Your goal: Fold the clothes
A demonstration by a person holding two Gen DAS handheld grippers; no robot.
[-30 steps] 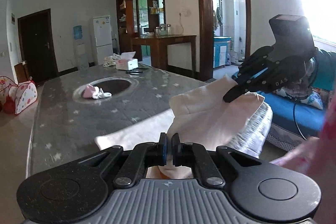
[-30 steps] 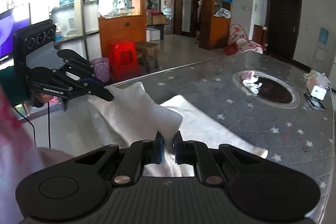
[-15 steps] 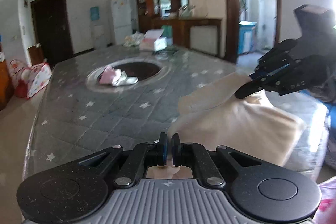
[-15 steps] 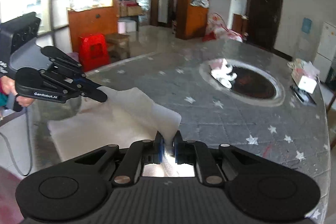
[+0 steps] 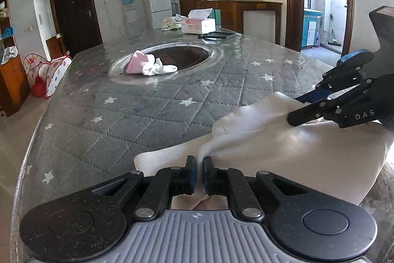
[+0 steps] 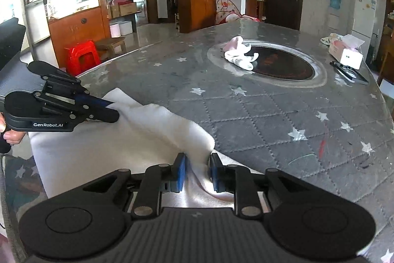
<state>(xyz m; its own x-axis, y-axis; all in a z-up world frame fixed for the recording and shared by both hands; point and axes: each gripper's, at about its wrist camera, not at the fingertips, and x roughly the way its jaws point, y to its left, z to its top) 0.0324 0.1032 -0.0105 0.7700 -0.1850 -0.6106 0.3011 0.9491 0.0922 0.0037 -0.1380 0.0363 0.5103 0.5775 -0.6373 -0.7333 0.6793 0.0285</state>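
Cream fleece cloth (image 5: 283,147) lies at the near edge of the tabletop (image 5: 147,115), doubled over itself, its top layer raised into a soft ridge between the two claws. It looks light, thick and limp, likely to sag wherever it is not held, yet fuzzy enough not to slip from a pinch; corners and the folded edge seem the best places to grip, since a hold mid-panel would only bunch it. The left claw (image 5: 199,175) is clamped on a corner of the top layer. The right claw (image 6: 197,175) has its blue pads a little apart with a fold of cloth running between them, so the grip there looks loose. To the right in the left view, the cloth runs to the tabletop's rim, and some could slide off if dragged that way. Beyond the cloth the quilted grey cover is bare and offers open room out to the round inset (image 5: 187,58), where small pink and white garments (image 5: 147,65) sit. A tissue box (image 5: 198,24) stands at the far end.
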